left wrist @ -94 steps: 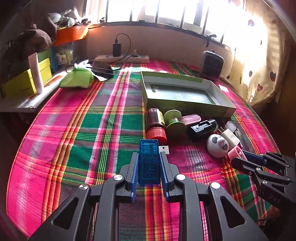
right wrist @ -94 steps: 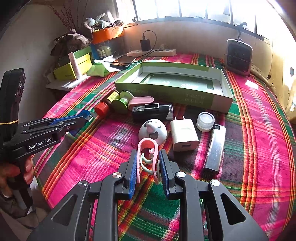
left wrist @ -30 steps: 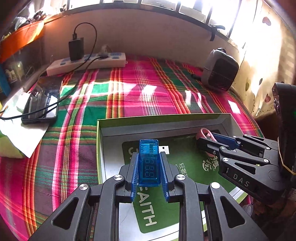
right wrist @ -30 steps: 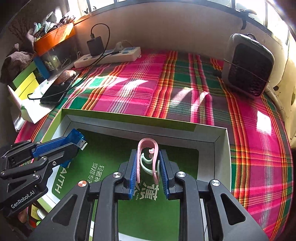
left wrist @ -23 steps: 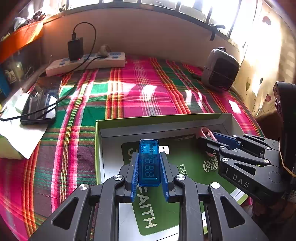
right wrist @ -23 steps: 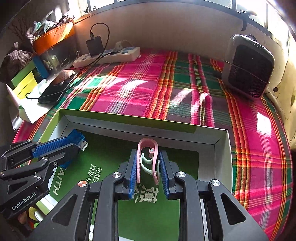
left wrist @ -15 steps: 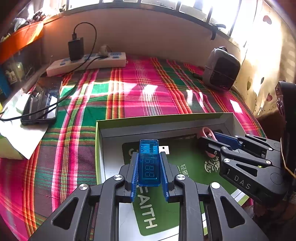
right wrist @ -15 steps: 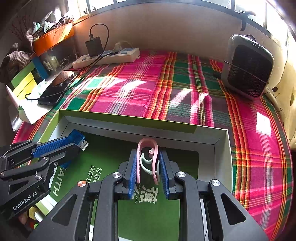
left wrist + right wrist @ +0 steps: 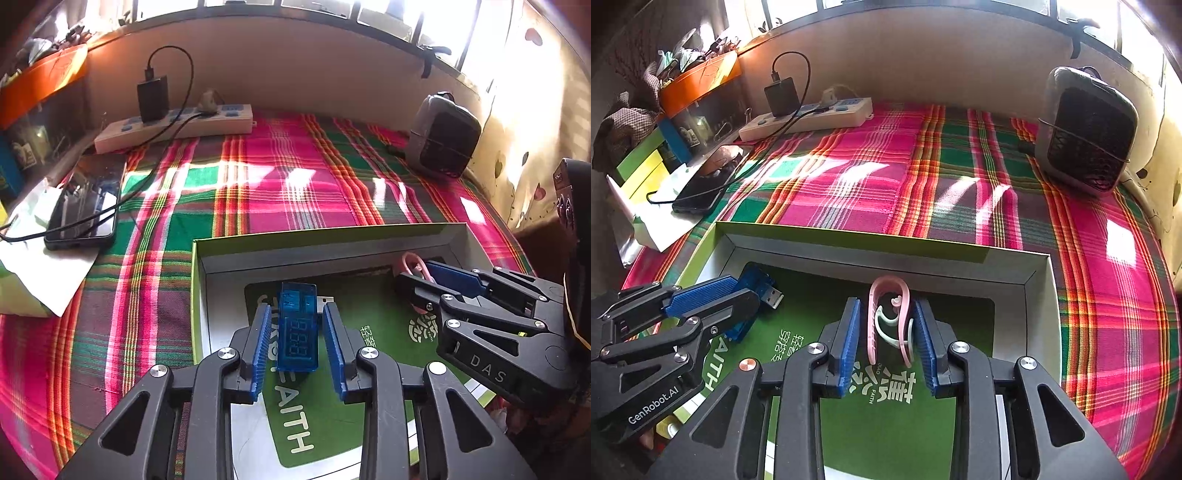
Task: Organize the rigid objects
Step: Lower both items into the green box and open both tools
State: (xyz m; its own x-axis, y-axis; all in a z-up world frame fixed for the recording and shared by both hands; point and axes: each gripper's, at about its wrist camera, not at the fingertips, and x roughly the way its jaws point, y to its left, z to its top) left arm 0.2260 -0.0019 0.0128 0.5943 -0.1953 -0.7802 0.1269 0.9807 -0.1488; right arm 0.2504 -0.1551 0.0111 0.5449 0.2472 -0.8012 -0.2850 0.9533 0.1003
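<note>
We tilt both tools down over the box: left tool has just been opening, USB meter loose between its jaws; right tool likewise around the pink clip.

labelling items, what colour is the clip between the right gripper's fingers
Pink, with pale mint inner arms; clearest in the right wrist view.

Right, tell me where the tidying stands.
Both grippers are over the green box, and their jaws have just been opening. The left gripper shows gaps on both sides of the blue USB meter, so that drop looks under way. The right gripper has the pink clip between its pads, barely released if at all. Nothing else lies in the box; other items are out of view.
</note>
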